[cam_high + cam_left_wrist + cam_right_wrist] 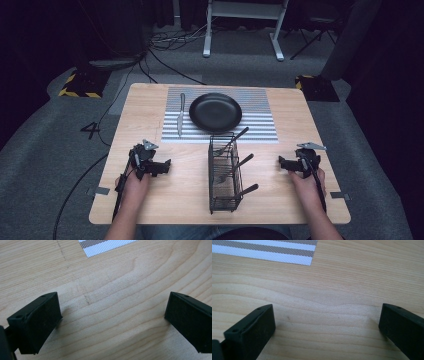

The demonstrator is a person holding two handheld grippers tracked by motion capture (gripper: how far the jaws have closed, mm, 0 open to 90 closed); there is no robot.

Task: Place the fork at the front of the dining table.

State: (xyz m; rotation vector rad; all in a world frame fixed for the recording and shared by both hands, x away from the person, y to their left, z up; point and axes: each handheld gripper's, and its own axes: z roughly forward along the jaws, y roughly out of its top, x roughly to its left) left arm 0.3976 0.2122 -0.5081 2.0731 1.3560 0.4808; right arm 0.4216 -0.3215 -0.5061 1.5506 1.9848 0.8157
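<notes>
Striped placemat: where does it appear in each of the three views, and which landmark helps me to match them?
High view: the striped placemat lies at the far middle of the table, under the black plate and the knife.
Left gripper view: one corner of it shows at the top edge, near the middle.
Right gripper view: one corner of it shows at the top left.
Shared landmark: the wooden table around the mat.

On the desk (150,200), a placemat (260,127) lies toward the far edge, with a plate (215,112) on it and a knife (180,115) just left of the plate. Nearer the person, a wire rack (224,172) stands mid-desk with cutlery (243,162) in it. The left hand-held gripper (162,167) sits left of the rack, the right hand-held gripper (284,163) right of it, both well apart from it.
</notes>
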